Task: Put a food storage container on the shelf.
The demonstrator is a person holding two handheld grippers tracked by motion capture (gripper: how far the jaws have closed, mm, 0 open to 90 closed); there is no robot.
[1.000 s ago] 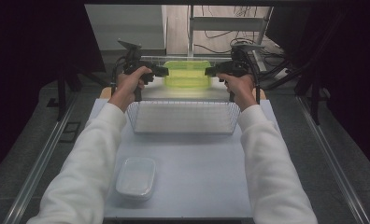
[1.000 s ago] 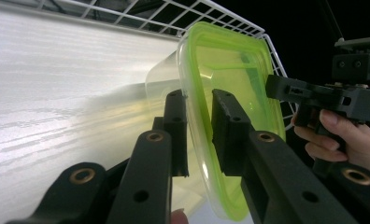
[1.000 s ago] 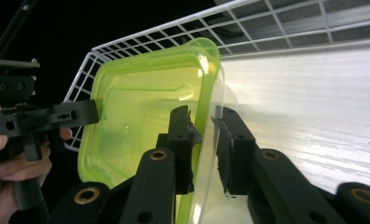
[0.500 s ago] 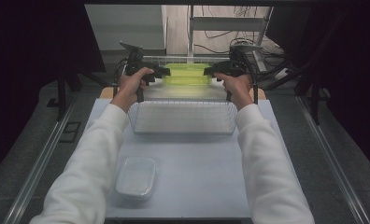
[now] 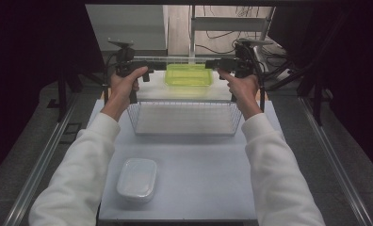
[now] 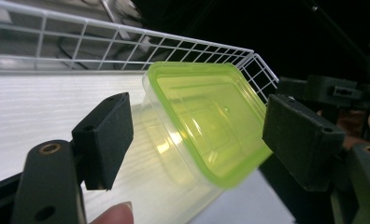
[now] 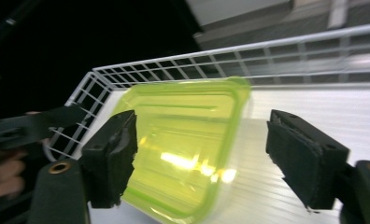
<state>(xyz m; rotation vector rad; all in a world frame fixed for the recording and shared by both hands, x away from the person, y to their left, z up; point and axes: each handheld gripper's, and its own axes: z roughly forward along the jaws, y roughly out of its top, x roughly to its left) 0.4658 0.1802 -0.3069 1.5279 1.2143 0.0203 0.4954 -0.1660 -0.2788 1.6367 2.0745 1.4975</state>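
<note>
A clear tub with a lime-green lid (image 5: 188,74) lies on the white floor of the far wire basket (image 5: 175,60). My left gripper (image 5: 152,70) stands just off its left end and my right gripper (image 5: 214,63) just off its right end. The jaws of both have just been opening, and both are open. In the left gripper view the tub (image 6: 206,116) lies beyond the spread pads (image 6: 106,140), untouched. The right gripper view shows the tub (image 7: 183,135) the same way, with wide gaps to the pads (image 7: 304,158).
A second, empty wire basket (image 5: 184,129) stands on the white table (image 5: 198,188) just in front of the hands. A clear tub with a white lid (image 5: 137,178) sits near the front left. Dark frames and cables stand behind and beside the table.
Both grippers have opened and let go of the green-lidded tub, and both hands have lifted and drawn slightly outward. The tub stays in the far basket.
</note>
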